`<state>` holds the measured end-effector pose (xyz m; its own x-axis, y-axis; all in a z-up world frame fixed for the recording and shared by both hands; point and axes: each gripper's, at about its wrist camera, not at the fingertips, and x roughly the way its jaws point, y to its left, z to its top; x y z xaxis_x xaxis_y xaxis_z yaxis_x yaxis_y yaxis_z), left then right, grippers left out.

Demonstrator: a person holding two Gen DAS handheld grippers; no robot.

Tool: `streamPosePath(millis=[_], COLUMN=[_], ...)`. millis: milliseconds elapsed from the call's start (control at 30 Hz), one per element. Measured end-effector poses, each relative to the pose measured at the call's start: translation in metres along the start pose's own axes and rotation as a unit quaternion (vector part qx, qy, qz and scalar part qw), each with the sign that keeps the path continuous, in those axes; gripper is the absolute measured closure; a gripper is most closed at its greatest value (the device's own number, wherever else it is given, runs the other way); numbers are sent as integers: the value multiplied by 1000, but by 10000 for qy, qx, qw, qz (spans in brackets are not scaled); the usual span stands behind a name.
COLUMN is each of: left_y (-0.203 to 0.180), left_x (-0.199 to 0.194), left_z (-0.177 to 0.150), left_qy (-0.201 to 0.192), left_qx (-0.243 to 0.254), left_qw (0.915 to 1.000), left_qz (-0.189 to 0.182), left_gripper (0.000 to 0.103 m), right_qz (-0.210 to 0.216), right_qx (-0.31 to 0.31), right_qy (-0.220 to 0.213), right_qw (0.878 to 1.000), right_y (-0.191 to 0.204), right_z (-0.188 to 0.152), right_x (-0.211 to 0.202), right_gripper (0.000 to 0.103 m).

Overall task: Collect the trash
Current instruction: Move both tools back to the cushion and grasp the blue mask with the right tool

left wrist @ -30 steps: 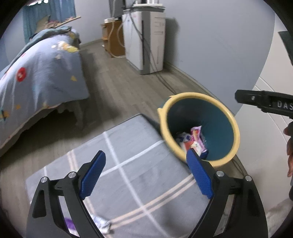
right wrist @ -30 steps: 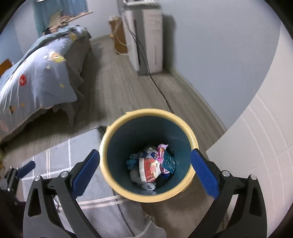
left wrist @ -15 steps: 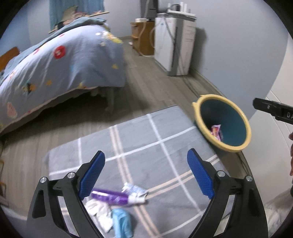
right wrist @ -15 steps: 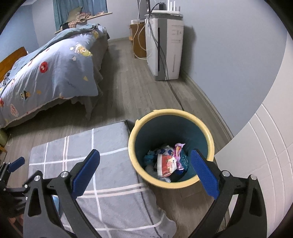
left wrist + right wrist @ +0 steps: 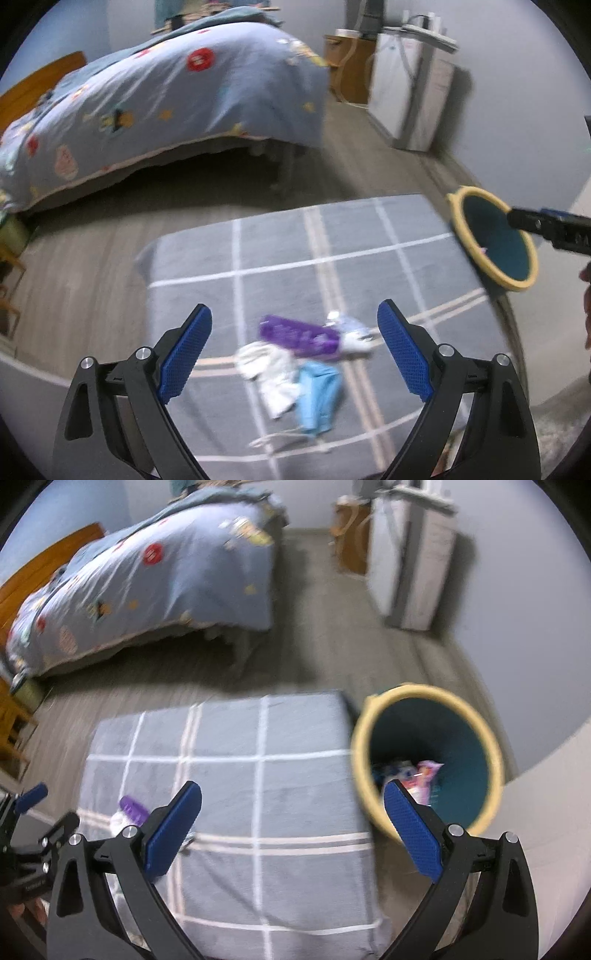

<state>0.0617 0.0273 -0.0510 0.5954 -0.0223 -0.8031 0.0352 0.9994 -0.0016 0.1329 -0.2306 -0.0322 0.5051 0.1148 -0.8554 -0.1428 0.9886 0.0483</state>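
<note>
Left claw (image 5: 294, 350) hangs spread wide and empty over the trash pile on the grey checked rug (image 5: 280, 243), and the right claw (image 5: 291, 830) gapes just as empty beside the yellow-rimmed bin (image 5: 491, 738). The risk: the purple tube (image 5: 297, 334) looks slick, while the white tissue (image 5: 271, 373), blue mask (image 5: 317, 395) and its thin strings are limp. A careless pinch could snag the soft rug or drag only part of the heap.

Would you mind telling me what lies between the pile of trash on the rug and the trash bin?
Only bare grey checked rug lies between the trash pile and the yellow-rimmed bin, as the left wrist view shows.
</note>
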Motion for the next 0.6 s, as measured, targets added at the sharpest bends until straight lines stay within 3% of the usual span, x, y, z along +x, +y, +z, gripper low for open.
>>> streamPosePath(millis=[300, 600], left_y=[66, 94], left_x=[4, 26], left_z=[-19, -29], left_qy=[196, 638], left_qx=[-446, -655], left_qw=[9976, 9948], left_qz=[495, 451], left_gripper=[12, 12], right_qz=[723, 728], right_qx=[-691, -799], right_qy=[673, 1194], right_qw=[9927, 9869], right_y=[76, 108], right_z=[-17, -31], right_x=[56, 96], right_gripper=[6, 6])
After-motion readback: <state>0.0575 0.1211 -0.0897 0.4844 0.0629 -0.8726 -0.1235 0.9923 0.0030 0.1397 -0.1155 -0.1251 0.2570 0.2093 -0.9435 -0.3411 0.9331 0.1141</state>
